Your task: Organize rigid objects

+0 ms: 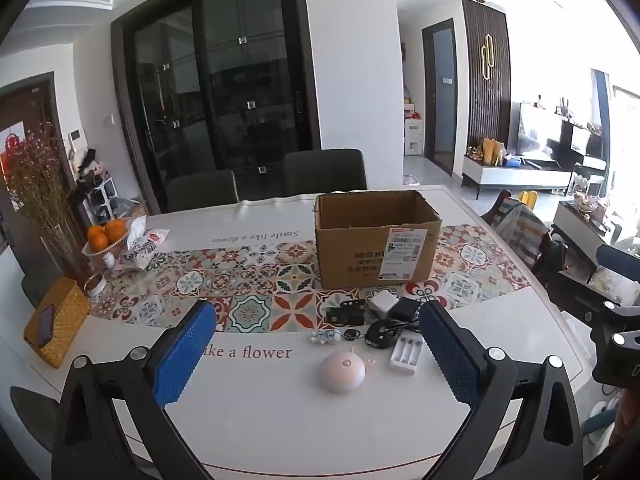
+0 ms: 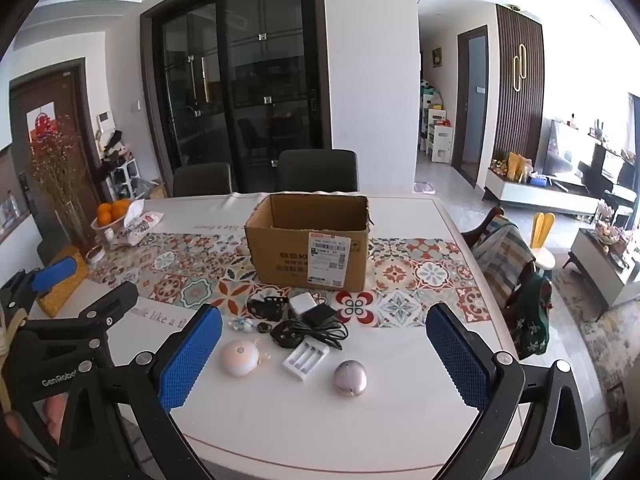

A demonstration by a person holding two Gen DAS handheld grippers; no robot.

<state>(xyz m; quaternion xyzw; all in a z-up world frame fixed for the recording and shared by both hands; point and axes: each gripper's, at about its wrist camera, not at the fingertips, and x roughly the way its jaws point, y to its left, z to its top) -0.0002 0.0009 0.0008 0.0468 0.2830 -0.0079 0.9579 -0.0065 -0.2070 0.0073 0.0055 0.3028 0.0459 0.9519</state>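
We are starting from nothing sorted: every small item is lying loose on the table (image 2: pixel 400 420), and the cardboard box (image 2: pixel 308 248), standing open at the centre of the right wrist frame, is showing only bare inner walls, though its floor is hidden from us, so we may be missing something inside.

Going left to right across the right wrist frame, we are seeing the left gripper (image 1: pixel 316 356) at the far left edge, its blue pads spread wide and holding nothing. Then the pink round device (image 2: pixel 240 358), the little figurine (image 2: pixel 241 325) and key fob (image 2: pixel 264 327) above it, the black corded adapters (image 2: pixel 308 326) in a tangle, the white charger cube (image 2: pixel 303 303), the white battery charger (image 2: pixel 306 359), and the grey mouse (image 2: pixel 351 376) lower right of centre. The right gripper (image 2: pixel 324 354) is also gaping, empty, with these items between its fingers in the frame.

Off to the upper left, an orange bowl (image 2: pixel 109 216), a snack bag (image 2: pixel 140 224) and a woven tissue box (image 1: pixel 56 328) are standing well apart from the pile. We are judging the tangled cord the likeliest snag; the path to the box is looking open.
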